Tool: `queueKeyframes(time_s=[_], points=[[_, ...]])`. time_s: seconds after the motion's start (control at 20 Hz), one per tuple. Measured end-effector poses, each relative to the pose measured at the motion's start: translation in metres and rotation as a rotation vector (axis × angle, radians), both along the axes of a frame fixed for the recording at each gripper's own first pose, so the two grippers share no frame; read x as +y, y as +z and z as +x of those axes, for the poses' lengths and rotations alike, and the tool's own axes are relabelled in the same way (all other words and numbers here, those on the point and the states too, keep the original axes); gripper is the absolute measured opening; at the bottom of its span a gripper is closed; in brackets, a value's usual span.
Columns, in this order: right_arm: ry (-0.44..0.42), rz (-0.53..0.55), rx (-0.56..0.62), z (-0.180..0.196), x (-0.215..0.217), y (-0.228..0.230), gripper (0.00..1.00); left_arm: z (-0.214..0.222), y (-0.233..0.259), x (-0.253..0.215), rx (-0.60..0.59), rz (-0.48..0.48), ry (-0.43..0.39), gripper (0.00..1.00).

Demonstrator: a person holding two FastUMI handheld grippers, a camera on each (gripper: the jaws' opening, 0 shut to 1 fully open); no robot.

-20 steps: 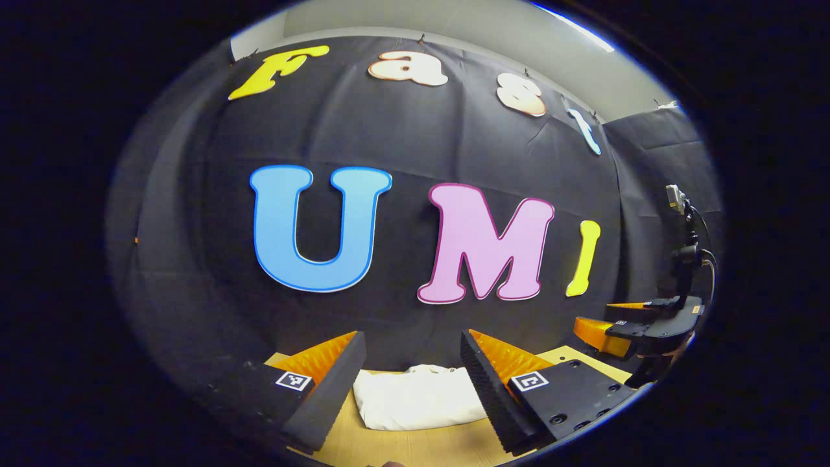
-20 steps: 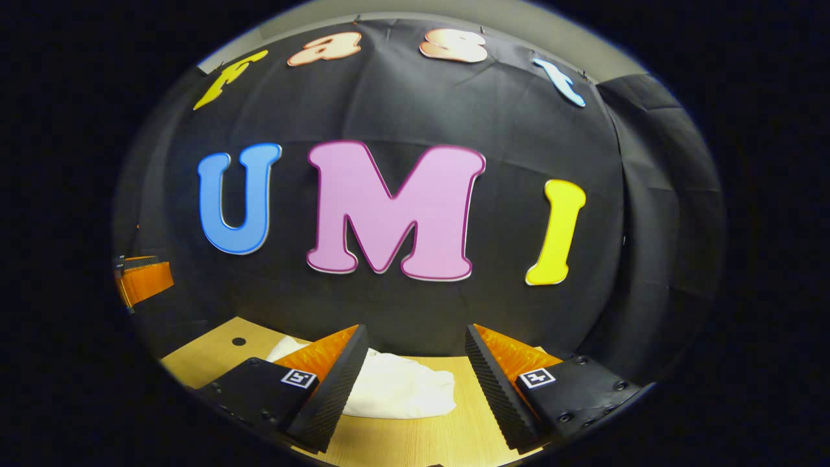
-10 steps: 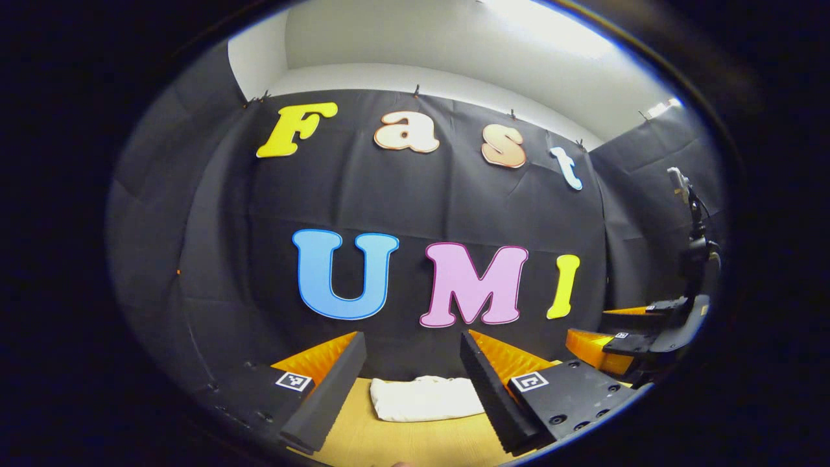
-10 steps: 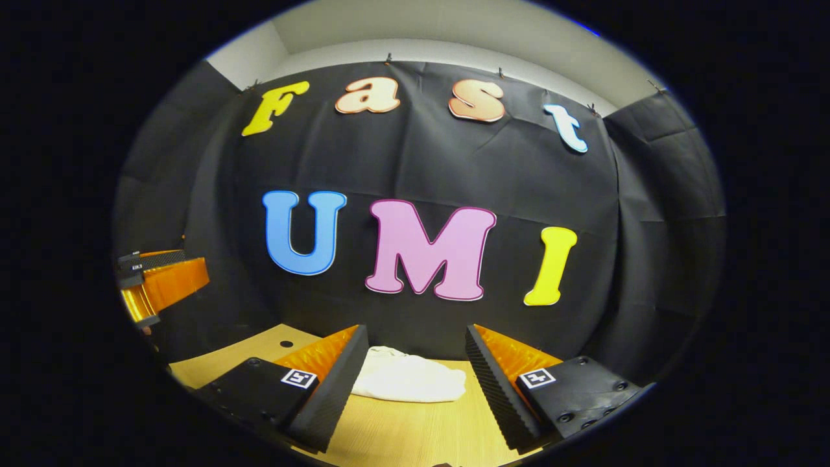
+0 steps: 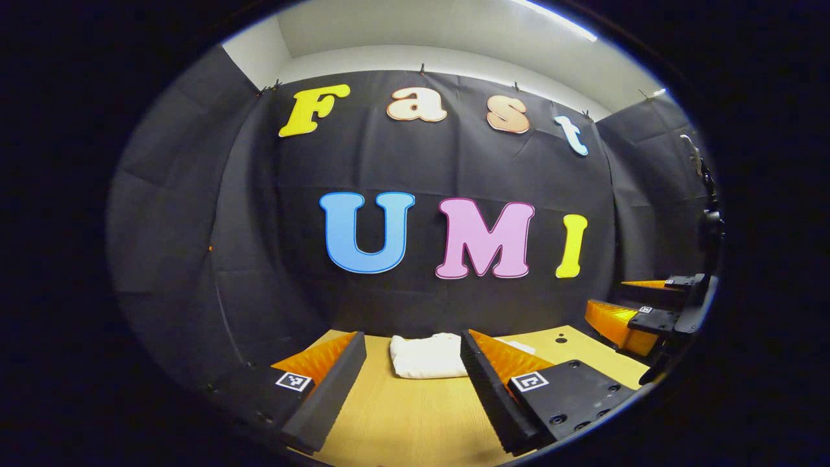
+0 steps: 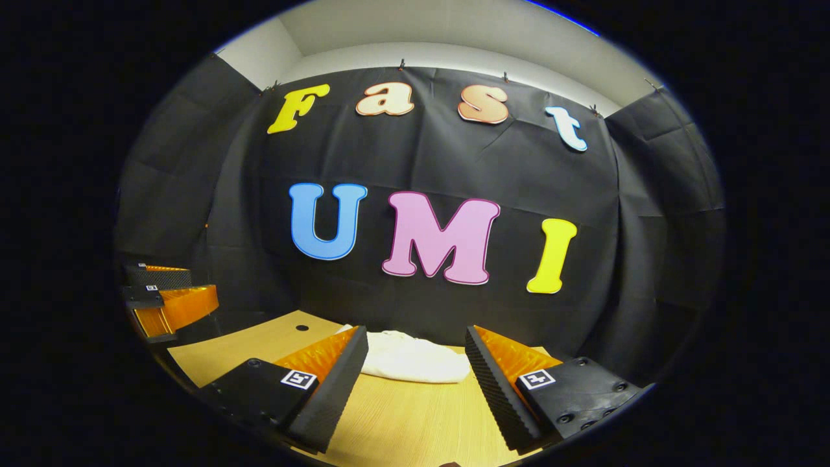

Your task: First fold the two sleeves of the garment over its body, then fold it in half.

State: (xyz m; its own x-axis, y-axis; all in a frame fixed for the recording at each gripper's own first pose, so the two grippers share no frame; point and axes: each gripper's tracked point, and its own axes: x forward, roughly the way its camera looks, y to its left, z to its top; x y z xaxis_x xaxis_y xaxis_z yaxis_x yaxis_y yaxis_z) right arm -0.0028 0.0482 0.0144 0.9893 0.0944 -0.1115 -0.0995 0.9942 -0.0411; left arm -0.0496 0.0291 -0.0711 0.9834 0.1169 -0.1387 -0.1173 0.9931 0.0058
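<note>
both grippers, left gripper point(image 5: 413, 383) and right gripper point(image 6: 416, 383), have fingers spread wide, holding nothing; folded white garment point(image 5: 428, 355) lies on the table point(image 5: 402, 421). judged finished: lift away cleanly, don't snag the cloth.

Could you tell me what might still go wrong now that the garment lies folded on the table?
1. The garment sits close to the table's far edge by the cloth wall; a nudge could push it against the wall.
2. Its folded edges look soft and bulging, so the bundle may loosen.
3. Both grippers, left and right, are open and empty, so nothing holds the fold.
</note>
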Motion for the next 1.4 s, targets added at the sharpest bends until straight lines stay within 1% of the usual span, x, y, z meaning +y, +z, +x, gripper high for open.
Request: queueKeyframes(time_s=[0.2, 0.3, 0.35, 0.4, 0.65, 0.75, 0.8, 0.85, 0.95, 1.05, 1.1, 1.4], points=[[0.004, 0.041, -0.033, 0.011, 0.003, 0.014, 0.96, 0.008, 0.010, 0.012, -0.030, 0.023, 0.017, 0.96], [0.014, 0.036, -0.043, 0.010, 0.004, 0.014, 0.96, 0.011, 0.012, 0.011, -0.042, 0.031, 0.015, 0.96], [0.014, 0.031, -0.045, 0.011, 0.004, 0.014, 0.94, 0.013, 0.011, 0.010, -0.042, 0.032, 0.011, 0.96], [0.014, 0.029, -0.048, 0.011, 0.003, 0.015, 0.96, 0.013, 0.011, 0.008, -0.042, 0.031, 0.006, 0.96], [0.013, 0.034, -0.053, 0.018, 0.006, 0.018, 0.96, 0.020, 0.014, 0.005, -0.053, 0.030, -0.016, 0.95], [0.015, 0.031, -0.057, 0.018, 0.006, 0.019, 0.96, 0.024, 0.018, 0.007, -0.059, 0.050, -0.020, 0.95], [0.016, 0.032, -0.060, 0.018, 0.007, 0.021, 0.93, 0.026, 0.022, 0.008, -0.063, 0.062, -0.024, 0.95], [0.015, 0.034, -0.062, 0.020, 0.008, 0.020, 0.96, 0.028, 0.025, 0.008, -0.070, 0.072, -0.028, 0.95], [0.013, 0.039, -0.046, 0.022, 0.007, 0.016, 0.96, 0.029, 0.032, 0.012, -0.087, 0.114, -0.036, 0.95], [0.019, 0.040, -0.024, 0.025, 0.010, 0.013, 0.97, 0.031, 0.039, 0.025, -0.097, 0.149, -0.008, 0.96], [0.019, 0.033, -0.023, 0.028, 0.009, 0.013, 0.96, 0.029, 0.041, 0.026, -0.099, 0.149, 0.000, 0.98], [0.006, 0.040, -0.030, 0.033, 0.003, 0.017, 0.96, 0.021, 0.042, 0.023, -0.093, 0.105, 0.021, 0.98]])
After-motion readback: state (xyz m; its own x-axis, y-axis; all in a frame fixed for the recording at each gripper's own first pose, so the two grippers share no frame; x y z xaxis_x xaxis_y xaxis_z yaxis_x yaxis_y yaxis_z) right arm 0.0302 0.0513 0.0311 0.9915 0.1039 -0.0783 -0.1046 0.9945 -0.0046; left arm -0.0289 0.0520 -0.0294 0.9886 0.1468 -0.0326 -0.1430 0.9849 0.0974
